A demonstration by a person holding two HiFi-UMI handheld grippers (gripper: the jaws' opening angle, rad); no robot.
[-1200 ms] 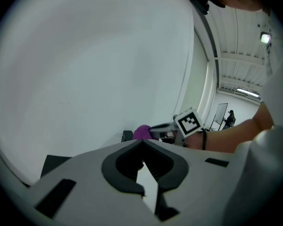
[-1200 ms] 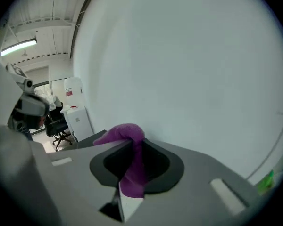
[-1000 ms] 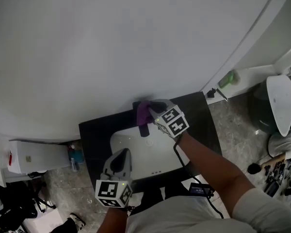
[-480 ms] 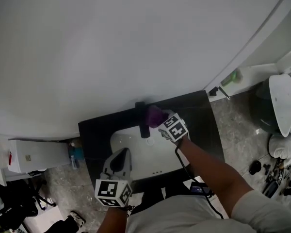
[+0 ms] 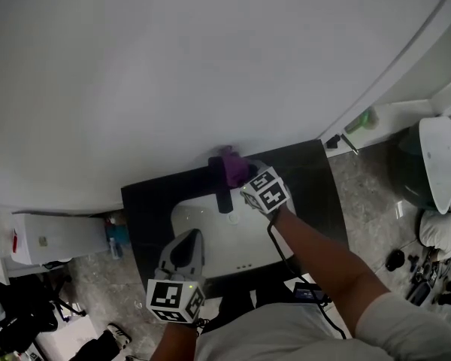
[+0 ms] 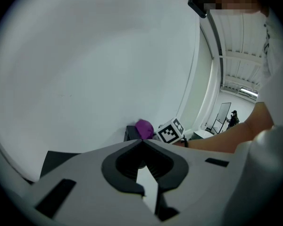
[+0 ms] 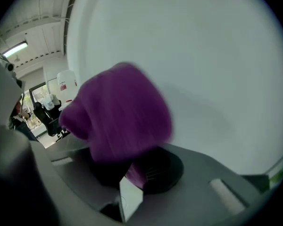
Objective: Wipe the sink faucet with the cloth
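I count two grippers, one cloth, one faucet and one sink. Nearest me, at 6 o'clock in the head view, my left gripper (image 5: 189,239) hangs over the near edge of the white sink (image 5: 192,218). In its own view my left gripper's (image 6: 142,142) fingertips meet with nothing between them. The sink sits in a black countertop (image 5: 145,216), and my right arm reaches across it from 5 o'clock. Farther on, my right gripper (image 5: 242,175) is at the back of the basin, its marker cube turned up towards me. Its fingers are clamped on the purple cloth (image 5: 229,166), which in the right gripper view bunches up over the right gripper (image 7: 134,171) and fills most of the middle as a blurred purple cloth (image 7: 120,112). The black faucet (image 5: 222,190) lies with its long axis from 12 to 6 o'clock, its spout end pointing to 6 o'clock over the basin and its other end by the wall. The cloth sits at the faucet's far end, on its 1 o'clock side, and looks to be against it. From the left gripper view, the cloth (image 6: 144,127) shows just right of the dark faucet (image 6: 130,133). Beyond both rises a plain white wall (image 5: 173,74).
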